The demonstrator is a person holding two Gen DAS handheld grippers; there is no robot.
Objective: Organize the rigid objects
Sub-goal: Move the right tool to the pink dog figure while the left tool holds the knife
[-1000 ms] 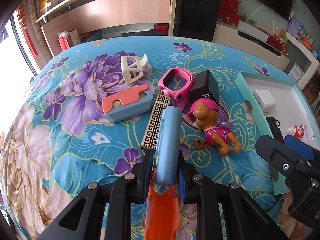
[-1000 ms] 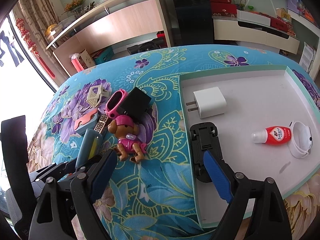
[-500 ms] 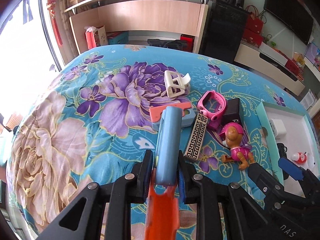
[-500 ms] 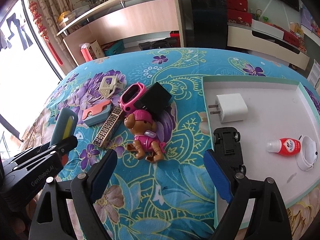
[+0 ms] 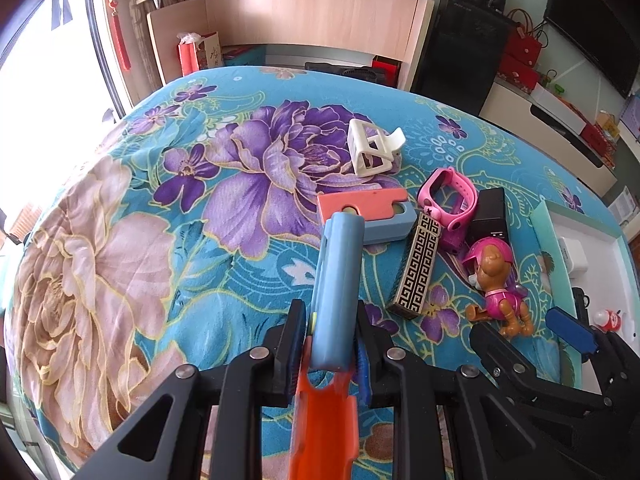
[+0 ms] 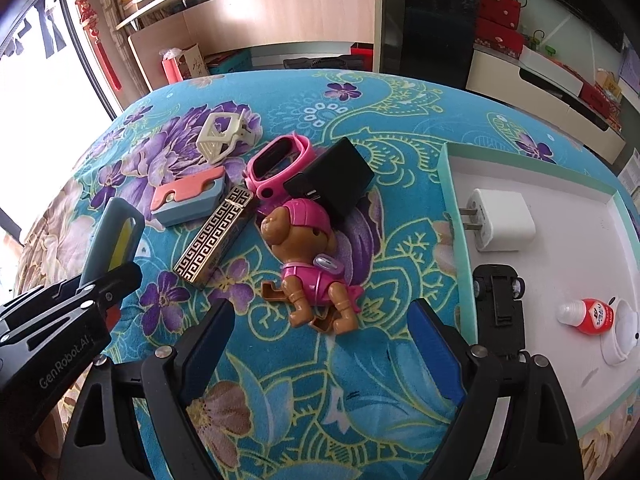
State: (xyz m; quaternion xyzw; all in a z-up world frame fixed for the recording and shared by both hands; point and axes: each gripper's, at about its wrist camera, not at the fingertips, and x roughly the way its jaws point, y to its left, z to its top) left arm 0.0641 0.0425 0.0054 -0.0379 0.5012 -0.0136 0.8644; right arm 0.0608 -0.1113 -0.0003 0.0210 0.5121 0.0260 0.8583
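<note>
- The desk [image 6: 320, 400] wears a soft teal cloth printed with big purple and beige flowers.
- A shallow white tray [image 6: 450, 216] with a mint-green rim lies at the right; in it are a white plug charger [image 6: 502, 220], a black toy car [image 6: 500, 296] on its back, a small red bottle [image 6: 590, 316] and a white ring-shaped piece [image 6: 622, 336].
- The left gripper [image 5: 332, 344] tilts steeply down over the near left of the desk, its jaws clamped on a smooth light-blue bar [image 5: 338, 284] with an orange end, lifted above the cloth.
- The right gripper [image 6: 320, 344] also points steeply down, jaws spread wide and empty, with the plastic puppy toy [image 6: 308, 268] in pink helmet and suit lying on its side just beyond them.
- Left of the tray the loose things cluster: a black adapter block [image 6: 336, 178] touches the puppy's helmet, a glossy pink watch [image 6: 276, 168] leans against the block, and a slim box with a gold key pattern [image 6: 214, 236] lies alongside.
- Farther left sit a blue case with a coral lid [image 6: 188, 198] and, beyond it, a cream openwork clip [image 6: 224, 136].
</note>
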